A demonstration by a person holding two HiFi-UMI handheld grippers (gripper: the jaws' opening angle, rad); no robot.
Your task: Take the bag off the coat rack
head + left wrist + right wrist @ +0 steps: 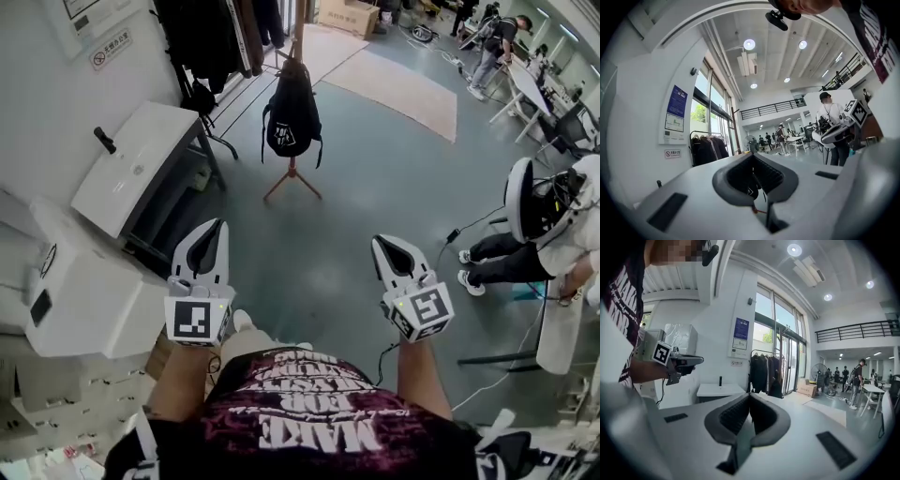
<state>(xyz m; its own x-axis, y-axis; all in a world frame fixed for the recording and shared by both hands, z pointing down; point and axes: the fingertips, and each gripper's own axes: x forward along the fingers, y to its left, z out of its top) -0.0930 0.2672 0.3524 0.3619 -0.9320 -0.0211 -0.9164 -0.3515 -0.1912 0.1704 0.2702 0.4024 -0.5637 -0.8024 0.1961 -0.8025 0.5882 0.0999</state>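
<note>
A black backpack (292, 117) with a white mark hangs on a wooden coat rack, whose tripod foot (292, 184) stands on the grey floor well ahead of me. My left gripper (221, 225) and right gripper (379, 242) are held side by side at waist height, pointing toward the rack and far short of it. Both are shut with nothing between the jaws. In the right gripper view the backpack (776, 388) shows small, beside the hanging coats, and the left gripper (684, 363) is at the left. In the left gripper view the rack's pole (733, 131) rises behind the shut jaws.
A white machine (141, 164) and a larger white cabinet (84, 291) stand close on my left. A rail of dark coats (211, 37) is behind the rack. A seated person (525, 246) and a floor cable (469, 225) are at the right; a tan mat (403, 84) lies beyond.
</note>
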